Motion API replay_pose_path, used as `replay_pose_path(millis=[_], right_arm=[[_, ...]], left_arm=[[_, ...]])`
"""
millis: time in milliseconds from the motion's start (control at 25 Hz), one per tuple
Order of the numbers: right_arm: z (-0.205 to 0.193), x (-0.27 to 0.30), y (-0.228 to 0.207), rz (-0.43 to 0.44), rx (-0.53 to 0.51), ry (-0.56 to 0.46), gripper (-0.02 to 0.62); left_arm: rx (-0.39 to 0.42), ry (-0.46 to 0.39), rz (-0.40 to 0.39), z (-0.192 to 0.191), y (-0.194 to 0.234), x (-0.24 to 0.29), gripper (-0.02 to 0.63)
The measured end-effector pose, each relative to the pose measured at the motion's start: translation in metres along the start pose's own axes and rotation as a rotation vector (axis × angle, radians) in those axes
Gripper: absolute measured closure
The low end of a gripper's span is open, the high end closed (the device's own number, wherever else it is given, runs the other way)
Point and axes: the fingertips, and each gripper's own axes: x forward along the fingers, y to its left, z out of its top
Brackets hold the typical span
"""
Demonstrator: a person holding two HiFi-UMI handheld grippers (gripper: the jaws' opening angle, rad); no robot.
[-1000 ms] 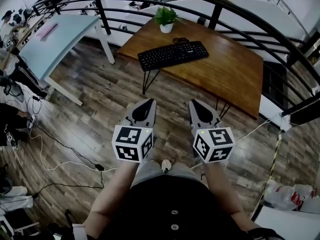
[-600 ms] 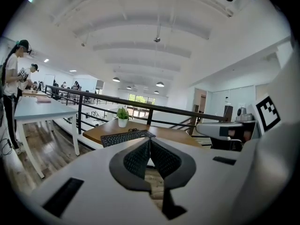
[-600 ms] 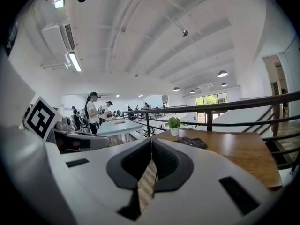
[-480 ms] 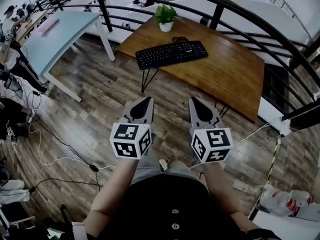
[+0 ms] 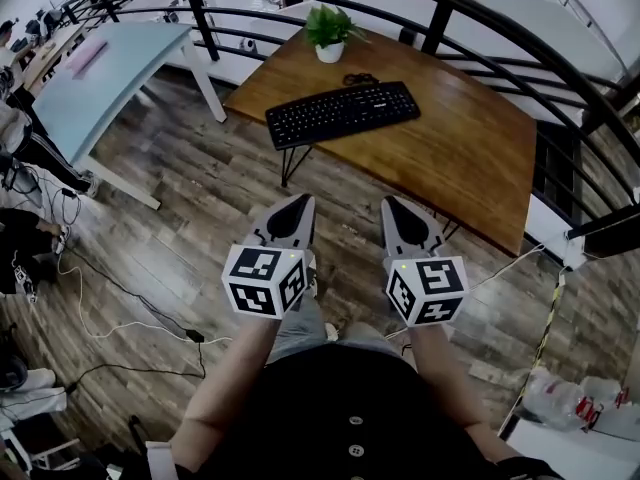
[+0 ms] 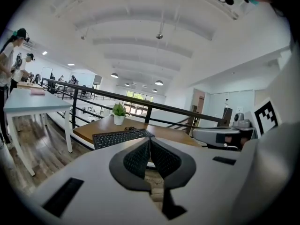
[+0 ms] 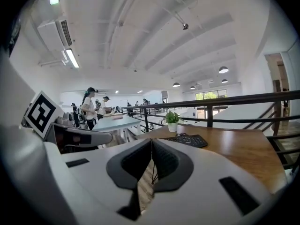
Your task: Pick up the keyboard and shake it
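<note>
A black keyboard [image 5: 343,113] lies on the brown wooden table [image 5: 450,158], near its far left edge; it also shows as the keyboard [image 6: 119,137] in the left gripper view and the keyboard [image 7: 187,140] in the right gripper view. My left gripper [image 5: 297,206] and right gripper [image 5: 391,208] hang side by side over the floor, short of the table's front edge. Both are shut with nothing between their jaws. Neither touches the keyboard.
A small potted plant [image 5: 328,34] stands behind the keyboard, with a dark cable bundle [image 5: 360,79] next to it. A black metal railing [image 5: 470,13] curves behind the table. A pale blue table [image 5: 95,78] stands at left. Cables [image 5: 120,308] trail on the wood floor. People stand far left.
The table and keyboard have come slightly closer and the view has shifted a little. Both grippers stay shut and level.
</note>
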Motion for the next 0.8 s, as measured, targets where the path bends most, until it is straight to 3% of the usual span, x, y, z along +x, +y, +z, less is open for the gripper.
replay_pose_path(millis=[160,800], right_arm=[[0.005,0.041,-0.011,-0.015,0.014,0.011,0.568],[0.030,0.193,-0.039,-0.077,0.007,0.076,0.568]], left_arm=[[-0.036,0.018,-0.031,0.008,0.027,0.028,0.589],[-0.040,0.079,-0.085,0.049,0.136,0.133,0.589]])
